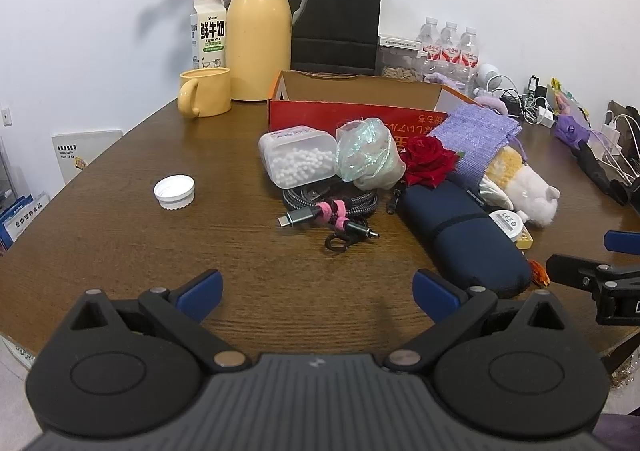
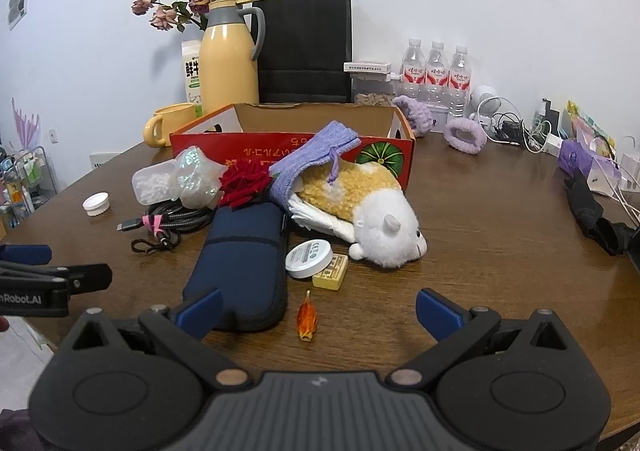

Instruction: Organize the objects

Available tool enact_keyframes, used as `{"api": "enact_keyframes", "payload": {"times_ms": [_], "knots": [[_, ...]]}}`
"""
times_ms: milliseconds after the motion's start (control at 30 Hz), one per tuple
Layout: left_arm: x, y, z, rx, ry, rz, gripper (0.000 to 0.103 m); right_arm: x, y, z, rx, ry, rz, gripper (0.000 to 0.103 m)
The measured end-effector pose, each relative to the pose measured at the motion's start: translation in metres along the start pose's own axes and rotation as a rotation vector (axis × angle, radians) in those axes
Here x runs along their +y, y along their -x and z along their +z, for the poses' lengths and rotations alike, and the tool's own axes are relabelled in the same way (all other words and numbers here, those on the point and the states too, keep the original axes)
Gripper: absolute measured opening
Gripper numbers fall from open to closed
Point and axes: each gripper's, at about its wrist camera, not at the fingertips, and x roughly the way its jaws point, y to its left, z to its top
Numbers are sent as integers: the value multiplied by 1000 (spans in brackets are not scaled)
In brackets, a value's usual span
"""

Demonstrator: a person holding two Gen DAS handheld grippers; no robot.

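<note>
Brown wood grain fills both views — the worktop (image 1: 120,251) runs edge to edge. At centre frame the red cardboard box (image 2: 280,149) sits open-topped, nothing visible inside it from here. Behind it, upper middle, stand the black paper bag (image 2: 306,47) and the yellow thermos jug (image 1: 259,35), with a yellow mug (image 1: 206,91) to the jug's left.

Now the clutter in front of the box: a navy zip case (image 2: 240,263) lies lengthwise at lower centre of the right wrist view, and just right of it the plush hamster (image 2: 372,211) lies on its side, its back end tucked into a purple knit pouch (image 2: 316,155). Left of those — a red fabric rose (image 2: 244,183), a crinkly iridescent bag (image 1: 366,155) and a clear tub of white beads (image 1: 298,161) packed close together, a coiled braided cable (image 1: 332,207) below them. Smaller still: a white round tin (image 2: 309,254) touching a yellow block (image 2: 330,271), a white bottle cap (image 1: 174,191) alone at left, an orange petal (image 2: 306,319) near the bottom.

Left gripper (image 1: 316,291) is spread wide, holding nothing; right gripper (image 2: 318,309) likewise gapes empty, the petal between its fingers on the worktop.
</note>
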Motion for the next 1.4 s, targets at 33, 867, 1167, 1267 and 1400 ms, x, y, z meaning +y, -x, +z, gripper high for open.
{"api": "enact_keyframes", "payload": {"times_ms": [33, 867, 1167, 1267, 1400], "knots": [[0, -1, 1, 0, -1, 0, 103, -1, -1, 0, 0, 2, 0, 101], [19, -34, 19, 19, 56, 50, 103, -15, -38, -5, 75, 47, 109, 11], [58, -51, 42, -3, 135, 163, 103, -26, -33, 12, -14, 25, 110, 11], [76, -63, 52, -4, 158, 227, 103, -30, -35, 19, -41, 13, 97, 11], [101, -84, 61, 19, 173, 301, 103, -32, -37, 29, -71, 8, 79, 11]]}}
